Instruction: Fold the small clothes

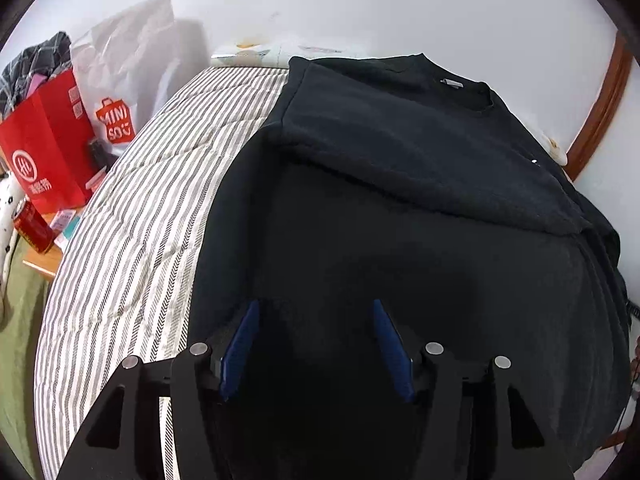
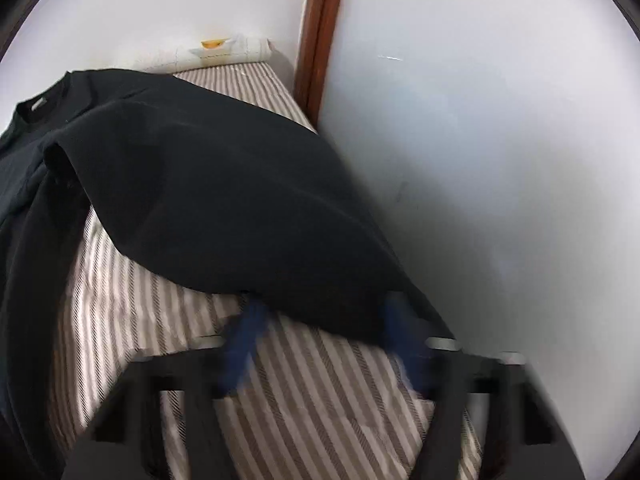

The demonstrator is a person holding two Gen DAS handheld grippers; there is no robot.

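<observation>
Looking along my left tool's view from left to right: red paper bag (image 1: 52,140) and white shopping bag (image 1: 128,80) at the far left, a red can (image 1: 34,228) below them, then the striped bed (image 1: 140,208). The black sweatshirt (image 1: 400,200) lies spread over the bed's right part, collar toward the wall, one sleeve folded across the chest. My left tool (image 1: 316,348) hovers over the lower body of the sweatshirt, blue fingers (image 1: 240,348) spread, nothing between them.

Right view, blurred: sweatshirt (image 2: 200,184) at left with its sleeve draped toward centre, bed (image 2: 320,400) beneath. My right tool (image 2: 324,340) is at the sleeve's edge, fingers (image 2: 244,344) spread wide; cloth covers the tips, so I cannot tell contact. White wall (image 2: 480,160) at right.
</observation>
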